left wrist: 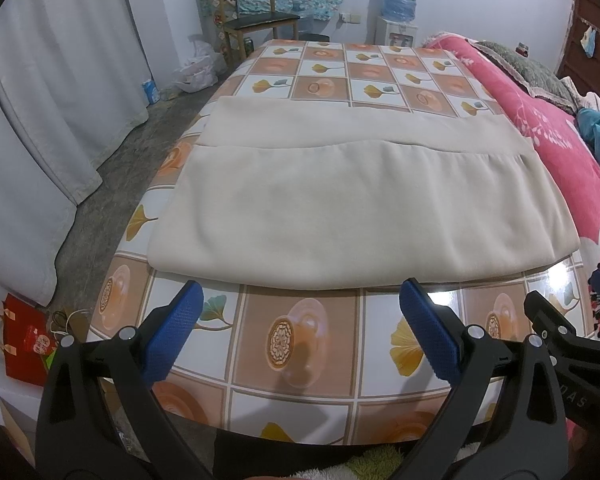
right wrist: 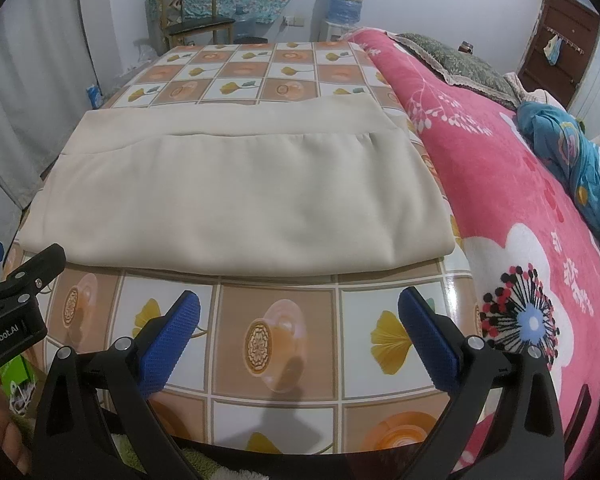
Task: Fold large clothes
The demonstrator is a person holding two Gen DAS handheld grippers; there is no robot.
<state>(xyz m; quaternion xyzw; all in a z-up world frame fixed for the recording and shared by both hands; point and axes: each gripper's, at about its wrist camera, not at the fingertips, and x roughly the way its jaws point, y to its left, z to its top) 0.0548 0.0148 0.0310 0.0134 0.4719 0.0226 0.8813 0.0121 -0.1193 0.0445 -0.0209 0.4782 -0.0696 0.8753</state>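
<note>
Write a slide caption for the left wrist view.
Open left gripper hovers before a folded beige garment on a tiled-pattern table.

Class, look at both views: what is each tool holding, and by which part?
Nothing. The left tool and right tool are open, short of the folded beige cloth.

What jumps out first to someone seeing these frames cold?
The folded beige garment lies flat across the middle of the tile-patterned table. To its right, a bright pink floral blanket covers the bed. The left gripper and right gripper hover open and empty at the near edge.
</note>
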